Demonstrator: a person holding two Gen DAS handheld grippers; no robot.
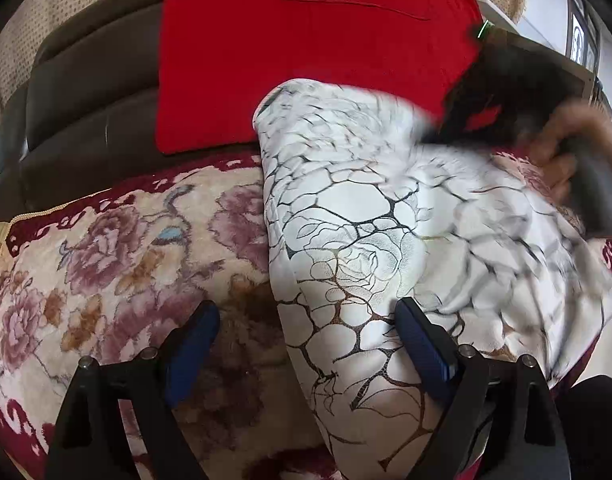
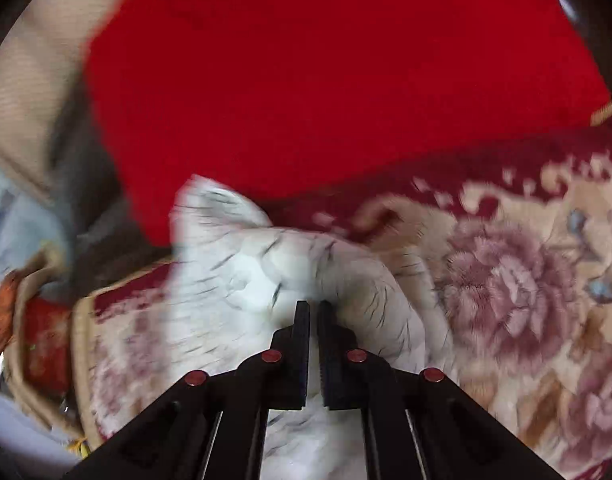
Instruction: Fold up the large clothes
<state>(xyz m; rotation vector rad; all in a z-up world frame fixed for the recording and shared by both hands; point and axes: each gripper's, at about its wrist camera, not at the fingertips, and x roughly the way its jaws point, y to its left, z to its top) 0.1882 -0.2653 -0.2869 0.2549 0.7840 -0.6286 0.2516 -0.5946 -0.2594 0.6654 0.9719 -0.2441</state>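
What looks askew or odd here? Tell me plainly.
Nothing is damaged or spilled. The white garment lies bunched on the floral blanket, its far end up against the red cushion. The right gripper is shut on a fold of it; the left gripper is open over its near edge.

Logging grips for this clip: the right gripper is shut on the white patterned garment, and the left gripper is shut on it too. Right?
Not quite. The left gripper is open, its fingers spread over the white patterned garment, as the left wrist view shows. The right gripper is indeed shut on it.
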